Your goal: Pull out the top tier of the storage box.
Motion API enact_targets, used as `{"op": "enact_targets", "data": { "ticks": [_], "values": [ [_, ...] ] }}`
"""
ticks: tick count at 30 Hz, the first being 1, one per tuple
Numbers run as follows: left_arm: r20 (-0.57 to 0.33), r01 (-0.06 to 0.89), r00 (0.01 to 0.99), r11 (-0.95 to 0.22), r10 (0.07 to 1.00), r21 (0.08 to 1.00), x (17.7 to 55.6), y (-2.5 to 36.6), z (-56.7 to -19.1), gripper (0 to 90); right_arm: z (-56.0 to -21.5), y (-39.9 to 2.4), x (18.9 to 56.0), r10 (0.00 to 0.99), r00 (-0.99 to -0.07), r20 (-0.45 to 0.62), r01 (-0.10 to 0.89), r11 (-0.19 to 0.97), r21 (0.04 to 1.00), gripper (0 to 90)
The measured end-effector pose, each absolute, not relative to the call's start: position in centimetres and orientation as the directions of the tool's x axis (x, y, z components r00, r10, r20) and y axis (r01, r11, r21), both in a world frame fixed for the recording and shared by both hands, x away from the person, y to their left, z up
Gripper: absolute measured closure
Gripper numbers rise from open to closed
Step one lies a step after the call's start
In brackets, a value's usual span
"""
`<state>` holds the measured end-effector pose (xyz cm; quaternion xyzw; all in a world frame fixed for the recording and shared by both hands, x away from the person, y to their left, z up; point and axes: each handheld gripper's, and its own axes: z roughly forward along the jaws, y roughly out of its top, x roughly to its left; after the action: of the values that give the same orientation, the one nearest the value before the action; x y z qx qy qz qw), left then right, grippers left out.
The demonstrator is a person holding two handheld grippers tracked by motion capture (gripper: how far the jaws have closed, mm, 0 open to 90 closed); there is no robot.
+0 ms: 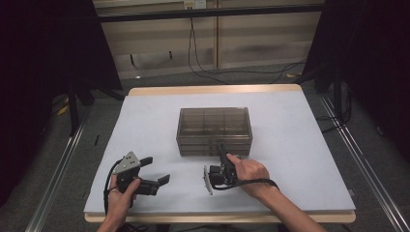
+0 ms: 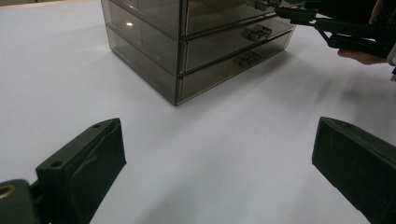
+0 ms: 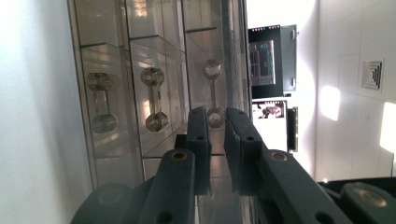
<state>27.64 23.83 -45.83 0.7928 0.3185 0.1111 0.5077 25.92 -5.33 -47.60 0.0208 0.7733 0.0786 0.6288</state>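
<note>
Both grippers are working near the table's front edge: left gripper (image 1: 155, 170) is hovering w/ jaws wide apart, gripping nothing. Right gripper (image 3: 215, 135), jaws nearly together, is reaching at the top drawer handle (image 3: 213, 91) of a smoky translucent plastic 3-drawer chest (image 1: 214, 130) sitting mid-table on white cloth (image 1: 300, 135); 3 handles showing, contents unclear.

My high view looks forward and down over the table (image 1: 145, 111). Both gripper views sit low, sharing the drawer cabinet (image 1: 214, 130); the right's is nearest, rolled sideways.
</note>
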Motion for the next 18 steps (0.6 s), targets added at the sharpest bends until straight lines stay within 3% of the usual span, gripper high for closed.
{"op": "enact_targets", "data": {
  "ticks": [18],
  "values": [
    [-0.15, 0.393, 0.774, -0.28, 0.616, 0.876, 27.67, 23.86, -45.86, 2.7, -48.07, -4.6, 26.22, 0.088, -0.168, -0.982, -0.049, 0.994, 0.097, 81.0]
  ]
}}
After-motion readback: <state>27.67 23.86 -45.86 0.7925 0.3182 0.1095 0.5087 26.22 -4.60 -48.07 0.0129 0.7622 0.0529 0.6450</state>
